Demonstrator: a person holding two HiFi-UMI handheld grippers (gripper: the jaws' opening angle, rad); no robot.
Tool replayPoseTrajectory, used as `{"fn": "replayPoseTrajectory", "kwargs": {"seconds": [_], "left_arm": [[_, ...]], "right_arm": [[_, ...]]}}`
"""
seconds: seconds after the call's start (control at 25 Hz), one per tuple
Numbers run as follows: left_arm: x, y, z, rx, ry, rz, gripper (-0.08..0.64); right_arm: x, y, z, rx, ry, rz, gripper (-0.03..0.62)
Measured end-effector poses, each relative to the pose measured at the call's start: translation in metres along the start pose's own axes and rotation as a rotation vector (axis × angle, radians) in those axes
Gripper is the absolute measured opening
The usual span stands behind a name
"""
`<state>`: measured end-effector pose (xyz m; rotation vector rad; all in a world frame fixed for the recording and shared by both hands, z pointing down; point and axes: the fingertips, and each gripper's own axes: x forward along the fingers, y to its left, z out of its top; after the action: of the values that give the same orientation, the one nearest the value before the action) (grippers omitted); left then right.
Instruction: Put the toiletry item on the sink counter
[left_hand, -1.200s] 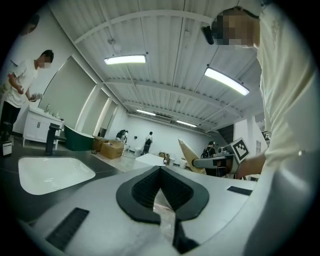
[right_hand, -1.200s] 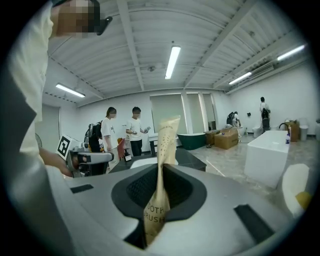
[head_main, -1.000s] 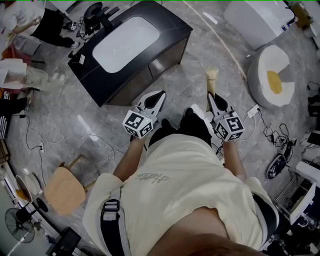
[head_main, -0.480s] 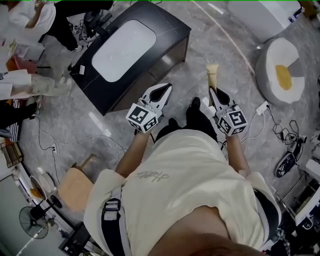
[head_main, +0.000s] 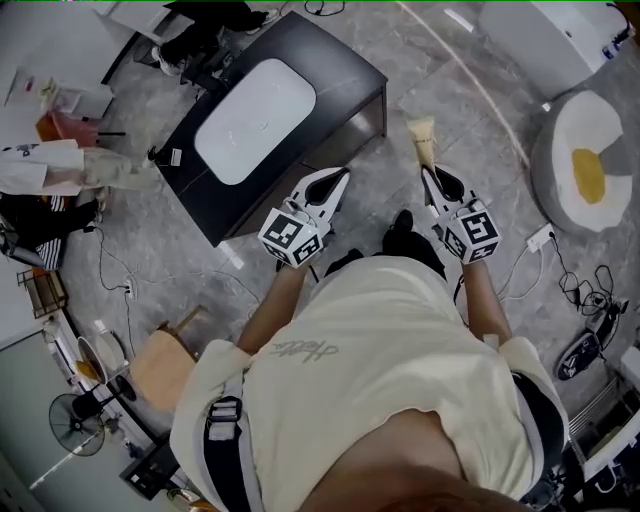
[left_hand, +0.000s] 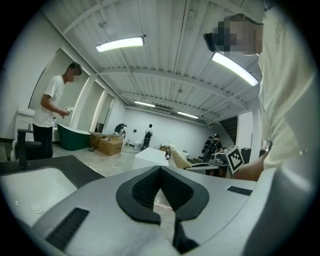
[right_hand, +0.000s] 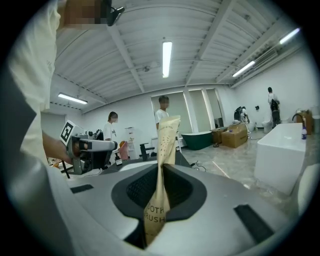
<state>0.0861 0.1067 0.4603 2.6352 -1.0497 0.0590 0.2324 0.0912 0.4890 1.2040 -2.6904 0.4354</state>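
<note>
The right gripper (head_main: 428, 172) has its jaws clamped on a tan paper toothbrush packet (head_main: 421, 140), and that packet is the toiletry item to be placed. In the right gripper view, the pads pinch the flat packet (right_hand: 167, 135) edge-on near its lower end. Its long axis runs straight out along the jaws, so most of its length stands clear beyond the tips. The print on it reads as part of "toothbrush", though only some of the letters show.

What matters for the next move is where the sink counter (head_main: 340, 60) lies from that packet. The dark counter with its white basin (head_main: 255, 105) sits ahead and to the left of the right gripper. The packet hangs off the counter's near right corner, over the floor (head_main: 470, 90) and not yet above the top. To bring the free end over the dark surface beside the basin, the hand would likely have to go forward and leftward.

The left gripper (head_main: 338, 178) is the nearer of the two, just off the counter's near edge. In the left gripper view its jaws (left_hand: 160, 170) are drawn together with nothing between them — it carries no load. I judge the placing falls to the right hand alone, with the packet going in lengthwise, tip first.
</note>
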Motion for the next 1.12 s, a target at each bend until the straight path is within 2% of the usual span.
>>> {"fn": "replayPoseTrajectory", "kwargs": {"seconds": [0.28,0.44,0.6,0.8,0.96,1.12], "left_arm": [[0.056,0.010,0.019,-0.018,-0.021,0.047,0.003],[0.078,0.017,0.022,-0.033,-0.028,0.076,0.003],[0.087,0.022,0.015,-0.043,0.002,0.078,0.003],[0.092,0.049,0.016,-0.054,0.013,0.094,0.003],[0.100,0.077,0.020,-0.053,-0.002,0.075,0.003],[0.110,0.102,0.028,-0.058,-0.015,0.033,0.003]], "right_arm": [[0.011,-0.050,-0.009,0.046,0.041,0.059,0.026],[0.025,-0.069,-0.012,0.041,0.065,0.103,0.026],[0.040,-0.079,-0.014,0.047,0.084,0.132,0.026],[0.066,-0.080,-0.018,0.068,0.113,0.156,0.026],[0.092,-0.075,-0.011,0.043,0.121,0.154,0.026],[0.113,-0.077,0.011,0.024,0.109,0.112,0.026]]}}
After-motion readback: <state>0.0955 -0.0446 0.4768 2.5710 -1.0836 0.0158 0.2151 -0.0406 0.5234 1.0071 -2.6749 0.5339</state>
